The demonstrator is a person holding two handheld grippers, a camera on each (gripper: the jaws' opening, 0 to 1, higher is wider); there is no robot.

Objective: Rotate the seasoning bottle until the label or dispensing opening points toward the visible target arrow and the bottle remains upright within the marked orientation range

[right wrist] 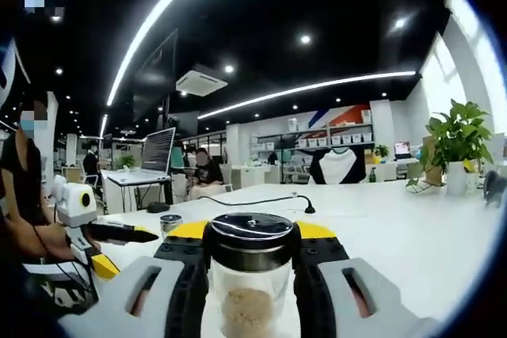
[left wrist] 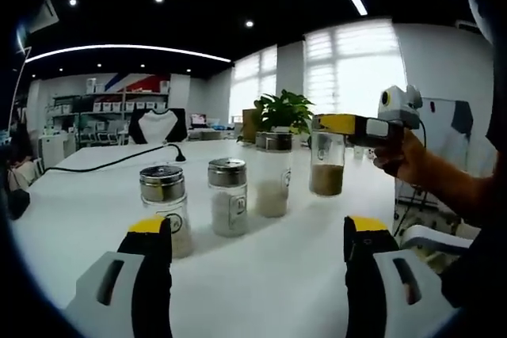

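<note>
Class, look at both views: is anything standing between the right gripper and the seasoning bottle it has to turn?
Nothing visible does. The right gripper already has its jaws closed around the seasoning bottle, just below the dark cap. In the left gripper view the bottle is held beside the three other jars on the white table.

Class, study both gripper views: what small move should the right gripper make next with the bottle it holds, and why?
Probably a slow twist about the bottle's upright axis. The right gripper is shut on the seasoning bottle just under its cap, and in the left gripper view that bottle looks upright beside three others. No target arrow is visible, so turn only a little, then check the label.
</note>
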